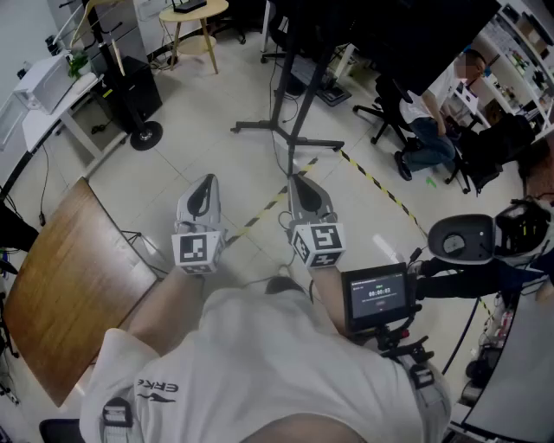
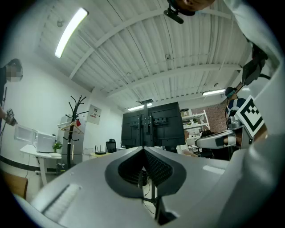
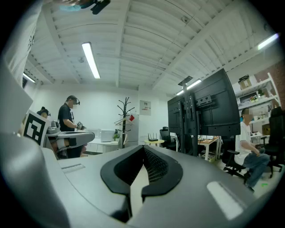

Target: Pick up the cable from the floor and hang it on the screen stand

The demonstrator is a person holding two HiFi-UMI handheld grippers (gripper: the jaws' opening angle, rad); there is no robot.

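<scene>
Both grippers are held at chest height over the tiled floor. My left gripper [image 1: 204, 182] [image 2: 143, 149] is shut with nothing in it. So is my right gripper [image 1: 301, 179] [image 3: 143, 148], its jaws together and bare. The black screen stand [image 1: 290, 121] stands just beyond them, with its screen [image 1: 363, 26] at the top edge. In the left gripper view the stand [image 2: 151, 129] is straight ahead. In the right gripper view the stand [image 3: 200, 116] is off to the right. A thin dark cable [image 1: 279, 160] lies on the floor by the stand's base, ahead of both grippers.
A wooden table [image 1: 61, 294] is close on my left, with a white desk [image 1: 52, 112] and a black box [image 1: 134, 91] beyond. Yellow-black tape [image 1: 372, 177] crosses the floor. A person [image 1: 428, 121] sits at the right. A coat rack [image 2: 73, 129] stands at the back.
</scene>
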